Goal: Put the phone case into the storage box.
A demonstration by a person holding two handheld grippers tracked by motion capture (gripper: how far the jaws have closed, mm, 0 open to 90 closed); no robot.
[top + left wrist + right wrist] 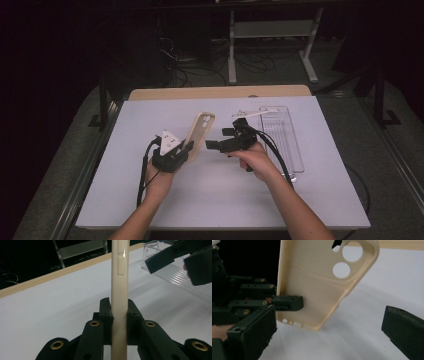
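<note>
A cream phone case (200,134) stands on end above the white table (225,200), tilted a little. My left gripper (189,150) is shut on its lower edge. In the left gripper view both pads press the thin case (120,277) from either side. My right gripper (219,138) is just right of the case, open and pointing at it. In the right gripper view the inner face of the case (317,285), with its camera holes, is straight ahead, and the black jaws stand wide apart with nothing pressed between them. One left pad (288,302) lies on that face.
A clear plastic tray (282,135) lies flat on the table's right half, behind my right hand; it also appears in the left gripper view (175,277). A wooden strip (220,92) edges the far side. Beyond are dark floor, cables and a stand.
</note>
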